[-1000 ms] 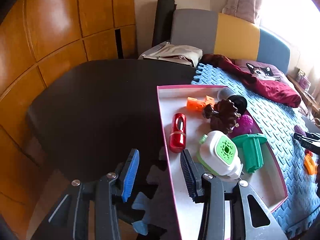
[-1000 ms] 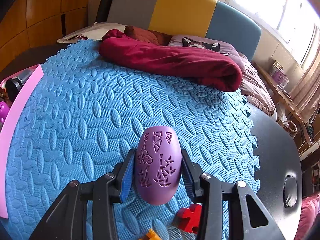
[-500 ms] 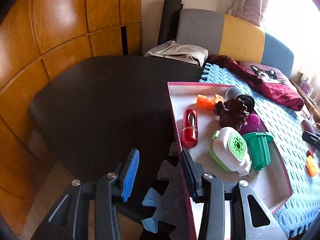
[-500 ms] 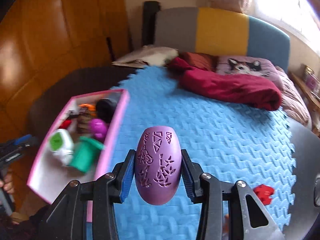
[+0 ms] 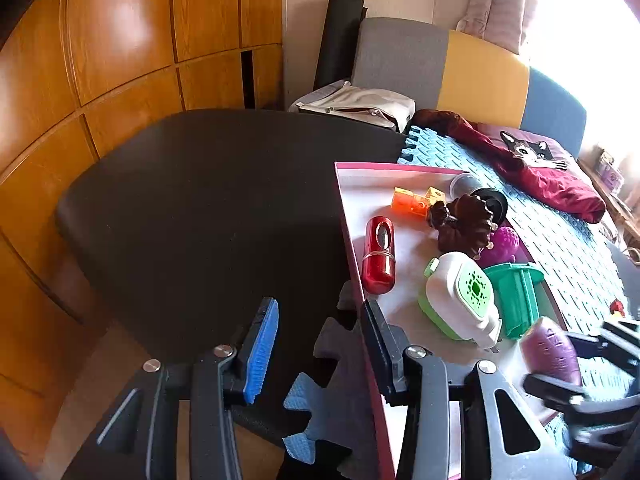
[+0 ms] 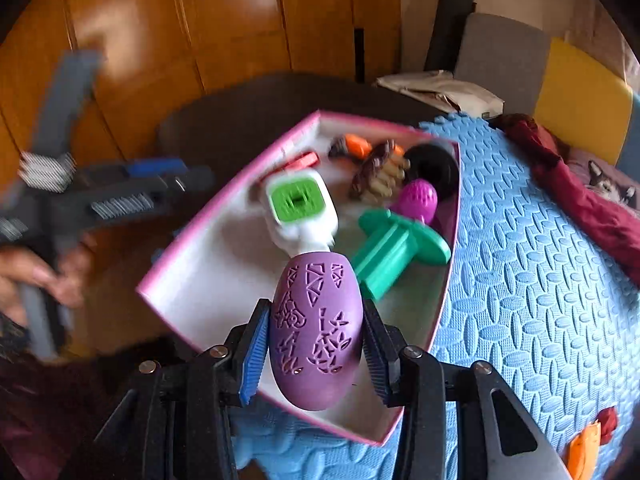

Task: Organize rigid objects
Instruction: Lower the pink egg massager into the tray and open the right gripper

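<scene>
Right gripper [image 6: 314, 354]: jaws clamped on purple egg [image 6: 316, 332], above box [image 6: 224, 204].
Left gripper [image 5: 316, 344]: jaws apart, empty, beside box.
Done: several items boxed.
Left: red piece [image 6: 608, 420], orange piece [image 6: 582, 454] outside box.

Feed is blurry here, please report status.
Right gripper shut on purple egg, over pink box. Left gripper open, empty. Green spool lies just beyond the egg.

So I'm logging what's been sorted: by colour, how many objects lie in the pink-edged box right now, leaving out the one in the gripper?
Inside the pink-edged box:
Red: 1, glossy capsule
Orange: 1, block toy
Brown: 1, spiky figure
Black: 1, round cap
Magenta: 1, bumpy ball
White-green: 1, plug-in device
Green: 1, flanged plastic part
Total: 7
</scene>
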Available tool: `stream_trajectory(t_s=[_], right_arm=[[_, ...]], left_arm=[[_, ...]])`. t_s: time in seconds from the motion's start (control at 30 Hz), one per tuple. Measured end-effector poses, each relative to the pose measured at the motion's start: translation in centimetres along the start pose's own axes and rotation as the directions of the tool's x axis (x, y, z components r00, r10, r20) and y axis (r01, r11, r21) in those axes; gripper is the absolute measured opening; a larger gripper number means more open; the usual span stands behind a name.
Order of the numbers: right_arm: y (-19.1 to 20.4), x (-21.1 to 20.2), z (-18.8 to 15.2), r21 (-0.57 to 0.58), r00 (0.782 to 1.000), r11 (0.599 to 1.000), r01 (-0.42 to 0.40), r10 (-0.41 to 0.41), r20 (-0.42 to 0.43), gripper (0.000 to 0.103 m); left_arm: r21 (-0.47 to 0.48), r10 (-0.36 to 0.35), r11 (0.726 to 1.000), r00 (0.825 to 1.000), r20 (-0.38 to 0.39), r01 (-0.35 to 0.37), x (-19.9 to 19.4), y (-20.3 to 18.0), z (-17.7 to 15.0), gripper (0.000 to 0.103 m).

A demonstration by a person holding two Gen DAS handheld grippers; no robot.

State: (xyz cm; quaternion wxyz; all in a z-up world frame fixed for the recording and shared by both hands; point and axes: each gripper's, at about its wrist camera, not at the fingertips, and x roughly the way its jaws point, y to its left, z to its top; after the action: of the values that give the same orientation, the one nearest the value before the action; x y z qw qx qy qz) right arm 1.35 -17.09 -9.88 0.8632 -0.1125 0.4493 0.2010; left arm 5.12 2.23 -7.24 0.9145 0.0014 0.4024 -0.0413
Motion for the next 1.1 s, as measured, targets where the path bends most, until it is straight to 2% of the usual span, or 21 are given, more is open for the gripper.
stream_trajectory(t_s=[0.07, 0.1, 0.23, 0.37, 0.53, 0.7, 1.1], right_arm=[[0.0, 0.7, -0.6, -0.003, 0.999, 1.0, 0.024, -0.024, -0.026, 0.043], [-0.1, 0.6, -0.8, -0.003, 1.0, 1.0, 0.028, -0.028, -0.002, 0.043], [-1.0, 0.1, -1.2, 0.03, 1.0, 0.999, 0.009, -0.009, 0.004, 0.042], [-1.1, 0.1, -1.0, 0.029, 1.0, 1.0, 0.009, -0.009, -0.005, 0.045], [-1.5, -0.1, -0.8, 0.08, 1.0, 0.997, -0.017, 0.019, -0.019, 0.047], [-1.6, -1.4, -0.5, 0.09, 0.999, 0.995, -0.029, 0.027, 0.023, 0.054], [-2.8, -3.4, -0.3, 0.134, 0.997, 0.991, -0.013, 0.004, 0.073, 0.054]], left_arm=[[0.0, -0.003, 1.0, 1.0, -0.003, 0.003, 0.1, 0.0, 0.0, 0.044], [0.0, -0.004, 1.0, 1.0, -0.003, 0.004, 0.1, 0.0, 0.0, 0.044], [0.004, -0.011, 1.0, 1.0, -0.007, 0.011, 0.2, -0.2, -0.2, 0.044], [0.018, -0.01, 1.0, 1.0, 0.003, 0.01, -0.1, -0.6, -0.2, 0.044], [0.023, -0.009, 1.0, 1.0, 0.015, 0.009, -0.4, -0.7, -0.1, 0.044], [0.029, -0.009, 1.0, 1.0, 0.021, 0.008, -0.6, -0.8, -0.1, 0.044], [0.039, -0.009, 0.999, 1.0, 0.024, 0.008, -0.8, -1.1, -0.1, 0.046]])
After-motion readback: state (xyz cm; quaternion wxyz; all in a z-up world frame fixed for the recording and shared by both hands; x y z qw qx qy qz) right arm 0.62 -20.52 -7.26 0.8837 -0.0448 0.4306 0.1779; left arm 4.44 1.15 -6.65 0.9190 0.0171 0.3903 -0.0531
